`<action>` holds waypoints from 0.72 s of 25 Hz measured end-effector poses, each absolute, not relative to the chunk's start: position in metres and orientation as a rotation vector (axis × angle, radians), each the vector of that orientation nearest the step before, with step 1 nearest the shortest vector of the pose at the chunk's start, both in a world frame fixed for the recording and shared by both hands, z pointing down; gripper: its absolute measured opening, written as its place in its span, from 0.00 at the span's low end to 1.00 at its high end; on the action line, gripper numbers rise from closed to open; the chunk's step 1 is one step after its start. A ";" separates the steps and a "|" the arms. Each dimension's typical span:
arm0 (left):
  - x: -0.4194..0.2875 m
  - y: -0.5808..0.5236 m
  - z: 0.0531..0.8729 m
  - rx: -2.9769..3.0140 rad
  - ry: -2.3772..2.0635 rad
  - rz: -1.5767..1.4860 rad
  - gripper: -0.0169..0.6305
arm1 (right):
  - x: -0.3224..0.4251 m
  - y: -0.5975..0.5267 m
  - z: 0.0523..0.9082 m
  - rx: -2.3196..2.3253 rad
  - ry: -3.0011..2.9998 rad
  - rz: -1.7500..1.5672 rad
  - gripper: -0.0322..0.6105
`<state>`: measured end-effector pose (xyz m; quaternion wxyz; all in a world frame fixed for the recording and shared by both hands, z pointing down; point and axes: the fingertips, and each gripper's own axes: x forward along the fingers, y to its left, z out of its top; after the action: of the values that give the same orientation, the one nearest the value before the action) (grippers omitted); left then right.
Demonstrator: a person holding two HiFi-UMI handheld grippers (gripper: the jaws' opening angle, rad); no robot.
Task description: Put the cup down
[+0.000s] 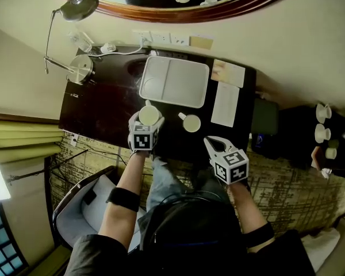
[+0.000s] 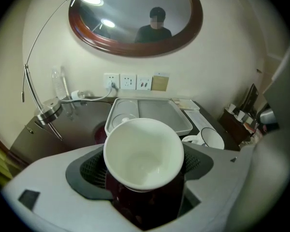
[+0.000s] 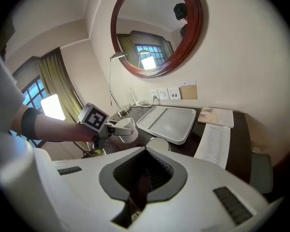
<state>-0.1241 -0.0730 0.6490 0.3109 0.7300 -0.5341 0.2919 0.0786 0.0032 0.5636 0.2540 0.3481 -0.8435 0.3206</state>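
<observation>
Cups by the tray: two. The held cup (image 2: 143, 153) sits mouth up in the left gripper (image 1: 148, 118), jaws clamped on its sides, just off the white tray's (image 1: 173, 81) near left corner; contact with the dark desk (image 1: 106, 105) is unclear. The second cup (image 1: 191, 123) stands before the tray's near edge. The right gripper (image 1: 211, 143) is closed and empty. Paper sheets (image 1: 225, 102) right of tray: two.

A cup (image 1: 149, 115) held at the desk (image 1: 103, 111)
The left gripper (image 1: 148, 123) clasps it just before the white tray (image 1: 187, 85); a second cup (image 1: 191, 123) stands close by.
</observation>
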 end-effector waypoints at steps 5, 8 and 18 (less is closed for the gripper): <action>-0.117 -0.068 0.666 1.931 -1.400 0.789 0.67 | 0.092 0.012 0.575 0.965 -2.264 0.871 0.06; -0.112 -0.070 0.674 1.933 -1.409 0.790 0.67 | 0.098 0.015 0.582 0.977 -2.254 0.865 0.06; -0.103 -0.065 0.695 1.983 -1.456 0.825 0.67 | 0.103 0.014 0.577 0.973 -2.238 0.860 0.06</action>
<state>-0.1032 -0.0653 0.6948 0.2703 0.7358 -0.5402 0.3060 0.1034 0.0139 0.5767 0.2734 0.3618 -0.8319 0.3198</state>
